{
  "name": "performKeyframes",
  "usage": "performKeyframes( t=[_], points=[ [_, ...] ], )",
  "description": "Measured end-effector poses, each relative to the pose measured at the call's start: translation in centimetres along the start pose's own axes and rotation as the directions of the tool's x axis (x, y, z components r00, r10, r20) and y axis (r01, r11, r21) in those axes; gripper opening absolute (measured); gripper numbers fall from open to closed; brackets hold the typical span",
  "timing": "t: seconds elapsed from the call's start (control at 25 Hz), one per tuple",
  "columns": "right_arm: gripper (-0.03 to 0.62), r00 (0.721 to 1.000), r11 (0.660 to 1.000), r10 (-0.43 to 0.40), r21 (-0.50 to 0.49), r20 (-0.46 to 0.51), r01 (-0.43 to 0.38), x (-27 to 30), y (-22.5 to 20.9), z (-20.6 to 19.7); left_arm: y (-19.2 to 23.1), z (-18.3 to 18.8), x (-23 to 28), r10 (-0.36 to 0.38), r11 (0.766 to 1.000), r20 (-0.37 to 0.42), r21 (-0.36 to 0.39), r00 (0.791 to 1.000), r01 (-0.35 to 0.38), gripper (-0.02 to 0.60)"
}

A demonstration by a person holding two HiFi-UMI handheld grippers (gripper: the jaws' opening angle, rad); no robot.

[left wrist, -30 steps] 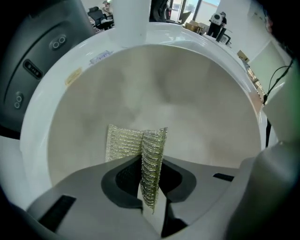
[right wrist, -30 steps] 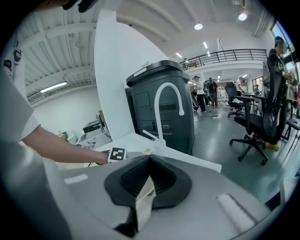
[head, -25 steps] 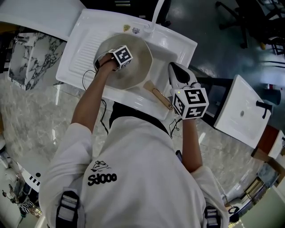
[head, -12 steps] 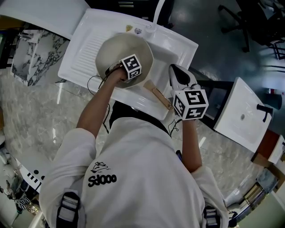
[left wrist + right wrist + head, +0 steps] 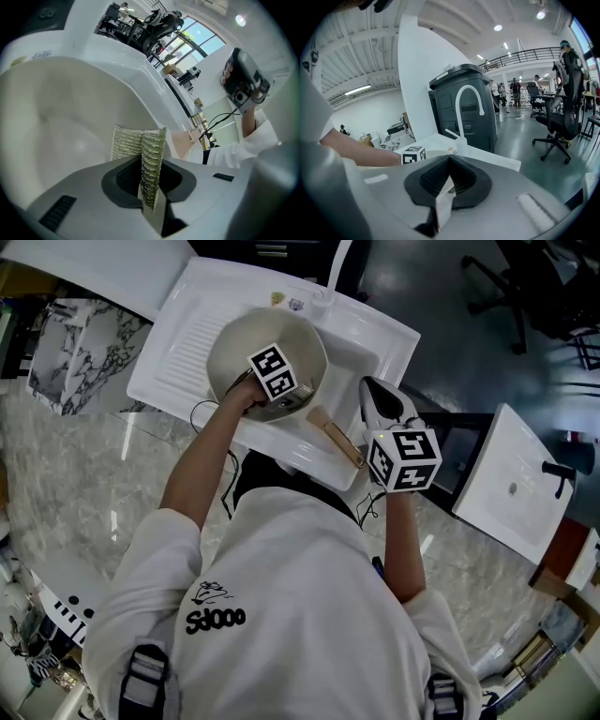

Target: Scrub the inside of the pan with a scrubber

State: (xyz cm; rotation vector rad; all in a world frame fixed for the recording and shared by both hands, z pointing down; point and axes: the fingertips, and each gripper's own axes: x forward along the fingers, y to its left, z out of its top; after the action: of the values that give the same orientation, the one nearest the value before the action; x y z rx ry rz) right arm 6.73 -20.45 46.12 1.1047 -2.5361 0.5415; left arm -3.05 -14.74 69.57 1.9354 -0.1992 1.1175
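A cream pan (image 5: 242, 345) sits in the white sink (image 5: 375, 338), its wooden handle (image 5: 336, 439) pointing toward the person. My left gripper (image 5: 284, 385) is inside the pan on its near right side, shut on a silvery mesh scrubber (image 5: 140, 146) that presses against the pan's pale inner wall (image 5: 56, 117). My right gripper (image 5: 373, 390) hovers over the sink's right edge, just right of the handle and apart from it. Its jaws meet with nothing between them in the right gripper view, where the gripper (image 5: 449, 163) looks over the sink.
A white faucet (image 5: 468, 101) rises at the sink's back, with a dark bin (image 5: 485, 117) behind it. The ribbed drainboard (image 5: 178, 343) lies left of the pan. A second white basin (image 5: 516, 484) stands to the right. Marble floor surrounds the sink.
My left gripper has slid with the scrubber from the pan's left side to its near right side. The right gripper has barely moved.
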Motion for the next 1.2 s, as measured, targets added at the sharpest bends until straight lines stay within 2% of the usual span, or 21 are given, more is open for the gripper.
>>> performKeyframes(
  t=[0.24,0.32,0.4,0.52,0.72,0.8,0.92,1.08,1.2],
  points=[
    [0.009,1.0,1.0,0.018,-0.001,0.002,-0.018,0.4,1.1,-0.1,-1.7,-1.2,-1.2,-0.049,0.998,-0.03,0.042,0.998,0.05,0.063],
    [0.009,1.0,1.0,0.025,-0.003,0.0,-0.025,0.7,1.5,-0.2,-1.7,-2.4,-1.4,-0.045,0.997,-0.091,0.06,0.995,0.051,0.063],
    [0.009,1.0,1.0,0.031,-0.004,-0.002,-0.031,0.8,1.8,-0.3,-1.2,-4.0,-1.4,-0.016,0.996,-0.187,0.088,0.982,0.033,0.063],
    [0.01,0.999,0.999,0.035,-0.006,-0.003,-0.035,0.9,2.1,-0.3,-0.3,-5.9,-1.4,0.022,0.993,-0.296,0.119,0.955,0.014,0.063],
    [0.009,0.999,0.999,0.034,0.007,-0.011,-0.033,1.1,2.2,-0.6,1.3,-8.1,-2.0,0.063,0.991,-0.407,0.133,0.911,-0.009,0.063],
    [0.009,0.999,0.999,0.033,0.02,-0.013,-0.033,1.3,2.2,-0.7,2.4,-9.0,-2.4,0.097,0.989,-0.457,0.147,0.884,-0.033,0.063],
    [0.009,0.999,0.999,0.027,0.03,-0.017,-0.027,1.4,2.0,-0.8,4.3,-10.4,-3.4,0.169,0.98,-0.532,0.18,0.83,-0.085,0.063],
    [0.009,0.999,0.998,0.028,0.048,-0.019,-0.027,1.6,2.0,-0.9,7.3,-11.4,-5.4,0.267,0.962,-0.574,0.212,0.774,-0.174,0.063],
    [0.01,0.999,0.998,0.028,0.054,-0.019,-0.027,1.8,2.0,-0.8,9.4,-11.2,-6.9,0.35,0.935,-0.558,0.252,0.752,-0.248,0.064]
  ],
)
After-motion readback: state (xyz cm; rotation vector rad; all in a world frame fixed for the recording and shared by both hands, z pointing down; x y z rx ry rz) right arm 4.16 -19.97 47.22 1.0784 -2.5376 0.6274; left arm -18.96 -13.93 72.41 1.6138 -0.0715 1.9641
